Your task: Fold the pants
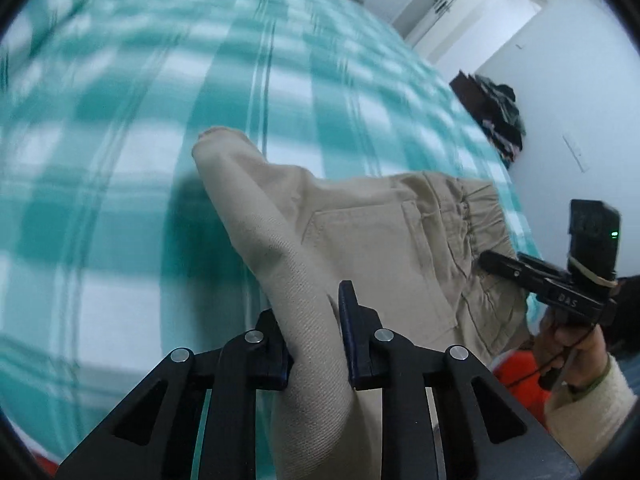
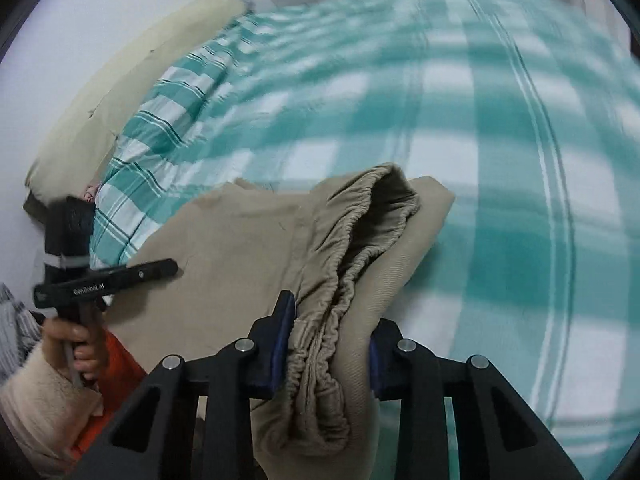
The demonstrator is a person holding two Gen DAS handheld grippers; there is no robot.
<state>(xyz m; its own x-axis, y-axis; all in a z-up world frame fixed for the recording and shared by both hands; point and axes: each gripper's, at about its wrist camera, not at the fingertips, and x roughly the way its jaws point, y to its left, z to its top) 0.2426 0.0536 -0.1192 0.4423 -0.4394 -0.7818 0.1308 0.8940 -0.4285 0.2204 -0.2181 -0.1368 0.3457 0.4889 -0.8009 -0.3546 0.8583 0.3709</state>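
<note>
Jaws of both grippers — left gripper [image 1: 316, 344], right gripper [image 2: 332, 344] — pinch the pants [image 1: 372, 240]

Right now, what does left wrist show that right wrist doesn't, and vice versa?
Left wrist only: the left gripper clamped on a leg end of the khaki pants, a back pocket, a doorway, and a dark clothes pile by the wall.

Right wrist only: the right gripper clamped on the elastic waistband, and a cream pillow at the bed's head.

Both: the same pants lifted over the teal checked bedsheet, the sheet motion-blurred, and each shows the other gripper with the hand holding it.
</note>
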